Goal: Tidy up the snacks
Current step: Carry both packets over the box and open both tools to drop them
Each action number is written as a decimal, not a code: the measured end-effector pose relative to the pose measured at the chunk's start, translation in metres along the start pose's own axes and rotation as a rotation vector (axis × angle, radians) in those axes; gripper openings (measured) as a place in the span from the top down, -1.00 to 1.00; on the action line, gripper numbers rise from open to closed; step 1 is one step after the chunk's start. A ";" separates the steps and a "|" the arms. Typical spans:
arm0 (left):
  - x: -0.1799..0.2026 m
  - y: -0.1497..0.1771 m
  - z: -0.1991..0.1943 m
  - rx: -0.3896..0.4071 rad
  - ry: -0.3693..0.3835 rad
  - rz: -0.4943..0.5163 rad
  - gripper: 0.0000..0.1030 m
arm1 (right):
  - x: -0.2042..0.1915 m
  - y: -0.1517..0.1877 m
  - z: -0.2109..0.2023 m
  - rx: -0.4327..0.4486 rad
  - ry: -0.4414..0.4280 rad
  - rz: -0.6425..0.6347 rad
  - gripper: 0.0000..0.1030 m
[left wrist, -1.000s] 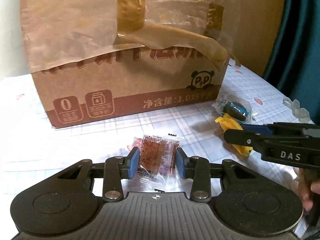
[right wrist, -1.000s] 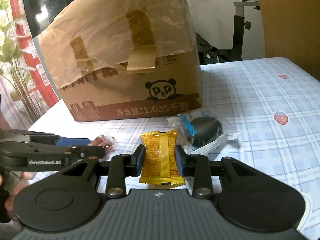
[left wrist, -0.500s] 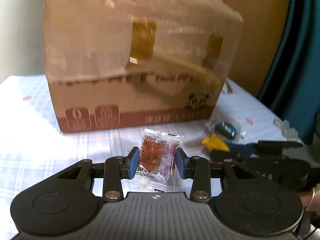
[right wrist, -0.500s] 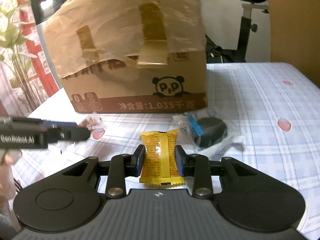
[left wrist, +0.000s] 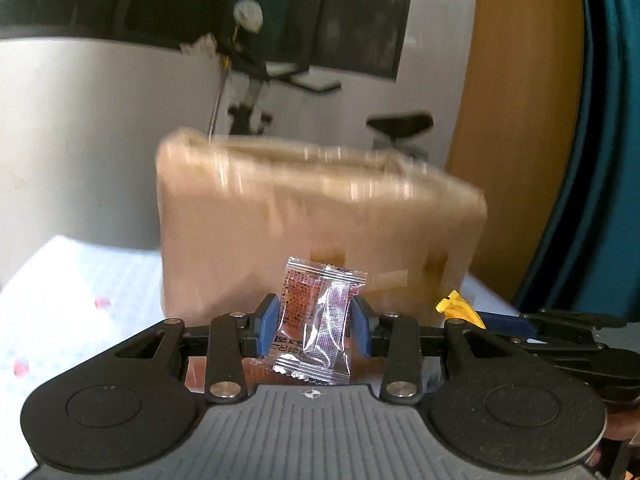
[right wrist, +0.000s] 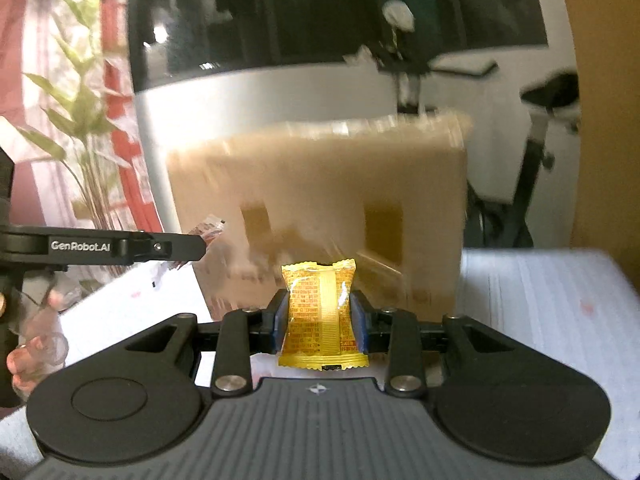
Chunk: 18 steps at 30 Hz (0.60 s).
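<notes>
So both hand-held grippers were loaded. Left hand-held gripper (left wrist: pixel 315 325) was clamped on a clear snack packet (left wrist: pixel 320 320) w/ reddish-brown stuff inside; blue pads (left wrist: pixel 267 324) pressed its two sides, packet standing roughly upright, top tilted a bit toward 1 o'clock. Right hand-held gripper (right wrist: pixel 320 325) was clamped the same way on a yellow snack packet (right wrist: pixel 320 316), upright, crimped ends at 12 and 6 o'clock.

Straight ahead at 12 o'clock in both views sat the cardboard box (left wrist: pixel 320 232), badly motion-blurred, w/ brownish tape patches on the front. Couldn't read any print on it. It stood on the table (right wrist: pixel 540 292), which had a pale checked cloth w/ small red spots.

From the left wrist cam, the right hand-held gripper poked in at 3 o'clock, the yellow packet's corner just visible beside it. From the right wrist cam, the left hand-held gripper came in at 9 o'clock w/ the clear packet at its tip, and a person's fingers (right wrist: pixel 36 356) showed below it at about 8 o'clock.

Bg: exercise bike (right wrist: pixel 552 92) behind the box, leafy plant (right wrist: pixel 80 120) at 10 o'clock in the right view, teal curtain (left wrist: pixel 600 160) at 3 o'clock in the left view.
</notes>
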<state>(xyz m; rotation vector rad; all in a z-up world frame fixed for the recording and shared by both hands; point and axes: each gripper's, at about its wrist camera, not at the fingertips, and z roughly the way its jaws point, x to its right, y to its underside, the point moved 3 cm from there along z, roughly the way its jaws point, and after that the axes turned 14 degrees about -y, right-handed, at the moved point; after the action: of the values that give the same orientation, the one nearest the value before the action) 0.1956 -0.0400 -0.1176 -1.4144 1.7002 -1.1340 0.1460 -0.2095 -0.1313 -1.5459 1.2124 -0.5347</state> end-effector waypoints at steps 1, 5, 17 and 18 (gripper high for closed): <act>-0.001 -0.007 -0.004 0.021 -0.002 -0.005 0.20 | -0.002 -0.009 -0.002 0.018 -0.006 -0.017 0.34; -0.001 -0.039 -0.015 0.096 -0.008 0.000 0.20 | -0.006 -0.042 -0.006 0.080 -0.023 -0.064 0.34; 0.029 -0.111 0.032 0.125 -0.095 0.035 0.19 | 0.046 -0.111 0.046 0.112 0.134 -0.008 0.32; 0.031 -0.113 0.038 0.114 -0.107 0.034 0.16 | 0.050 -0.112 0.049 0.109 0.147 -0.002 0.27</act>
<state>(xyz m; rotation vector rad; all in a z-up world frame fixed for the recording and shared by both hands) 0.2695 -0.0833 -0.0296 -1.3472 1.5551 -1.0989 0.2528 -0.2394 -0.0592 -1.4359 1.2716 -0.7148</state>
